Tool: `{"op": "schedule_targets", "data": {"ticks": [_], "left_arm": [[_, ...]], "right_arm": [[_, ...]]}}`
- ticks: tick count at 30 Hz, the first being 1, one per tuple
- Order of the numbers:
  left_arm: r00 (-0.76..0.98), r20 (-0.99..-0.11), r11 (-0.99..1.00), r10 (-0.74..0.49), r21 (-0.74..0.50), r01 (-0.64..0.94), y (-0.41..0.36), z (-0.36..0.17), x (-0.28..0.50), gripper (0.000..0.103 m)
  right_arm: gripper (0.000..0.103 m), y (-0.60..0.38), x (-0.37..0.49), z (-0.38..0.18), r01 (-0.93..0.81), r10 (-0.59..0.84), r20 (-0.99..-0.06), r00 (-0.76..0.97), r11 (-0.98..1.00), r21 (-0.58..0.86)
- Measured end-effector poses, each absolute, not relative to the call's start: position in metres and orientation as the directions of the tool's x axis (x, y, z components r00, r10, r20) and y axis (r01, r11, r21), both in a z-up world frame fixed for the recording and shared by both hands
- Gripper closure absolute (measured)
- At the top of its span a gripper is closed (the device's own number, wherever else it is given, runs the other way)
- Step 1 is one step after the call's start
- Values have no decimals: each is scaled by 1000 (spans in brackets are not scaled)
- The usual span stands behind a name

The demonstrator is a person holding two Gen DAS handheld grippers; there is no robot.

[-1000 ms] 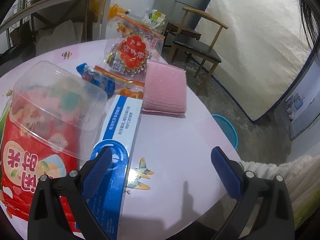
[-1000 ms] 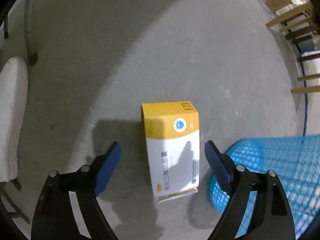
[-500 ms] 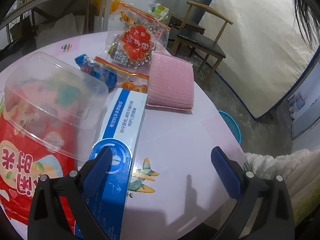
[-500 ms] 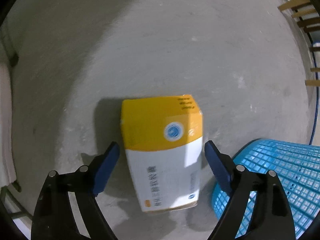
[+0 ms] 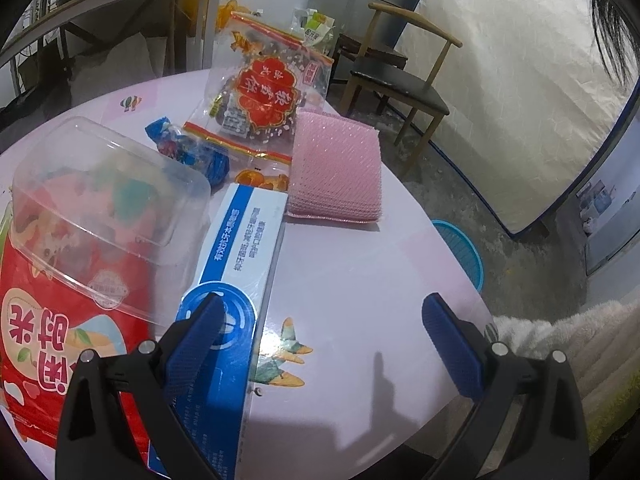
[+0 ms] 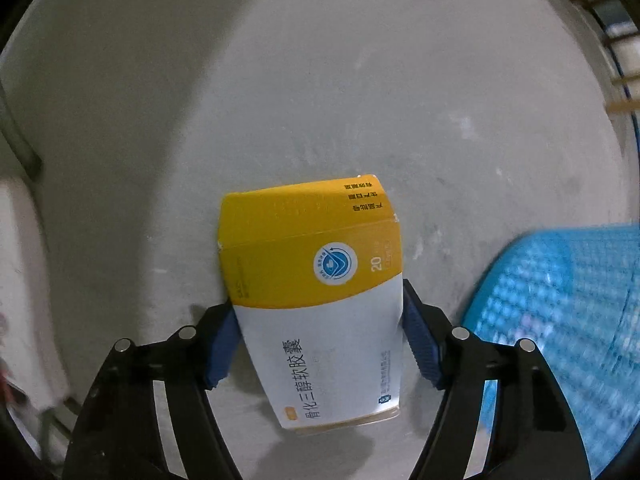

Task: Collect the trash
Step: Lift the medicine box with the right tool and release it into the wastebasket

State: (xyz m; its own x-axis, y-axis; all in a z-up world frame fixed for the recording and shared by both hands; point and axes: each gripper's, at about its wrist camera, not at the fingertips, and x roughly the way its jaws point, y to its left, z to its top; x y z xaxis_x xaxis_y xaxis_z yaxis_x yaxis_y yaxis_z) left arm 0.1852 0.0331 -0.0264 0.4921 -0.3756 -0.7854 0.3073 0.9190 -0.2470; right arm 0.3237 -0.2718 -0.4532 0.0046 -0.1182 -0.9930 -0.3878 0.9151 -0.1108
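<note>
Right wrist view: the box (image 6: 316, 300), a yellow-and-white carton, sits between the blue pads of my right gripper (image 6: 320, 336), whose jaws are closing and look pressed against its two long sides. It hangs over the concrete floor (image 6: 280, 100), with the blue mesh bin (image 6: 560, 320) just beside it. The thin cardboard could crush or skew if I squeeze harder, and its smooth printed faces might slide from the pads, dropping it outside the rim. My left gripper (image 5: 320, 336) is spread wide over the pink table (image 5: 360, 280), holding nothing, next to a glossy blue-white carton (image 5: 236, 272), a clear lid (image 5: 108, 200) and a nubbly pink sponge (image 5: 336, 172).
</note>
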Motion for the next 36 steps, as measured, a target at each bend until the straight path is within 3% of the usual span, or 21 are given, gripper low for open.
{"op": "schedule_targets", "data": {"ticks": [3,6,11,14,18,20,22,24,26,31,36], "left_arm": [[501,-777,918,-380,-250,307,34,-24,183,6],[509,-774,920,-377,-248,304,35,-22,181,6],[521,-763,917,-384,-249,311,40,-17,176,6],[531,-748,914,-397,-269,304,45,-14,171,6],[559,-726,915,-400,-279,292,55,-8,159,6],[573,-715,915,-401,-283,287,60,-6,152,6],[583,-710,917,-396,-281,282,64,-5,145,6],[593,-707,922,-386,-273,276,69,-6,138,6],[600,-702,923,-384,-272,273,73,-6,134,6],[617,-684,921,-389,-288,262,86,-7,125,6],[642,-657,918,-395,-304,254,96,-7,117,6]], "right_arm": [[35,-275,312,-394,-288,17,-995,99,957,-12],[35,-291,295,-288,-178,179,-943,281,975,132],[35,-349,286,-178,37,143,-846,514,982,188],[34,-410,292,-167,199,14,-849,528,970,139],[32,-468,313,-178,405,-162,-896,415,914,23],[31,-455,287,-220,441,-192,-915,355,897,-17],[23,-458,297,-230,459,-210,-930,303,887,-50],[23,-465,296,-220,466,-245,-926,287,880,-89],[21,-462,323,-219,473,-251,-919,303,877,-83],[20,-443,293,-185,455,-213,-878,429,890,6],[20,-391,256,-116,340,-34,-803,595,916,214]]}}
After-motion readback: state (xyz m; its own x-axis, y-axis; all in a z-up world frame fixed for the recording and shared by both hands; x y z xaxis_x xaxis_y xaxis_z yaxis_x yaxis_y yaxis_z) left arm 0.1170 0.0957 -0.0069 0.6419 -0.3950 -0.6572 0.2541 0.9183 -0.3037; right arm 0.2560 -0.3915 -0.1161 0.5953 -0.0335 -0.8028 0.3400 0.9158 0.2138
